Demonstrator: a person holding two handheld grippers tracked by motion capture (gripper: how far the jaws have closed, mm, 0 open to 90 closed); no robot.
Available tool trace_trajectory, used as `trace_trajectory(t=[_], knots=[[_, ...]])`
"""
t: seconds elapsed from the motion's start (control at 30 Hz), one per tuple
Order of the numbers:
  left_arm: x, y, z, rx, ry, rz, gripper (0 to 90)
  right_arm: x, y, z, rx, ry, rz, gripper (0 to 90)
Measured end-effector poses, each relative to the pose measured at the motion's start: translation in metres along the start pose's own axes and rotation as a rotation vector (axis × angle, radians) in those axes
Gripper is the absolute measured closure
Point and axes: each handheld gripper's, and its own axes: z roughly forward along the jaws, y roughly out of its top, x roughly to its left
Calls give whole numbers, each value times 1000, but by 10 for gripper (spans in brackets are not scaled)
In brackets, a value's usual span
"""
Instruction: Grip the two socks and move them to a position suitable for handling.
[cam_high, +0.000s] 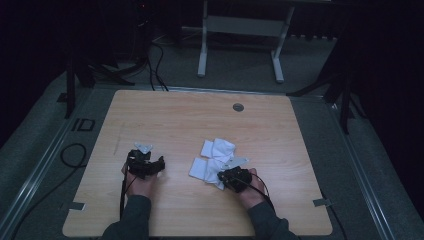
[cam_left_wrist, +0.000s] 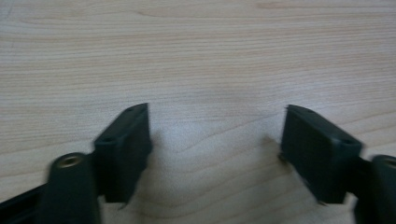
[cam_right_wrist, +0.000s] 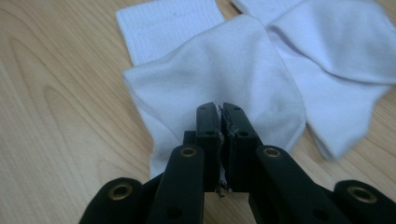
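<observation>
White knitted-cotton socks (cam_high: 216, 159) lie in a loose, overlapping heap on the light wooden table (cam_high: 200, 120), right of its middle and nearer the person's edge than the far edge. In the right gripper view the closest sock (cam_right_wrist: 219, 84) is spread flat with a ribbed cuff (cam_right_wrist: 168, 28) showing beyond it, and another sock (cam_right_wrist: 336, 60) overlaps it on the far side. The right gripper (cam_right_wrist: 220, 121) has its two black jaws pressed together, with a thin edge of the closest sock's fabric pinched between the pads. In the high view this gripper (cam_high: 231, 176) sits at the near edge of the heap, held by the person's right hand (cam_high: 250, 192), whose dark sleeve comes in from the table's near edge.

Well apart from the heap, toward the table's left side, the left gripper (cam_high: 145, 164) is held low over the wood by the left hand (cam_high: 141, 184). Its jaws stand wide in the left gripper view (cam_left_wrist: 215, 140), with bare wood grain between them and no cloth in the gap. A small piece of white fabric (cam_high: 144, 147) lies just beyond this gripper in the high view. A round grey grommet (cam_high: 238, 107) is set into the tabletop near the far edge.
</observation>
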Motion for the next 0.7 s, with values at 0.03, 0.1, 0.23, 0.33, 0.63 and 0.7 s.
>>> trace_trajectory(t=[0.03, 0.1, 0.23, 0.33, 0.63, 0.7], knots=[[0, 0, -1, 0, 1, 0, 331, 1, 1, 1, -1, 3, -4, 857], [0, 0, -2, 4, -1, 1, 376, 4, 3, 2, -2, 9, -10, 857], [-1, 0, -4, 5, -19, 18, 458, 10, 6, 5, -7, 23, -18, 857], [-3, 0, -5, 9, -42, 40, 537, 13, 8, 8, -9, 32, -30, 857], [-21, 2, -10, 40, -147, 141, 893, 19, 14, 13, -16, 47, -34, 856], [-29, 2, -12, 38, -184, 164, 896, 20, 15, 13, -14, 48, -36, 856]])
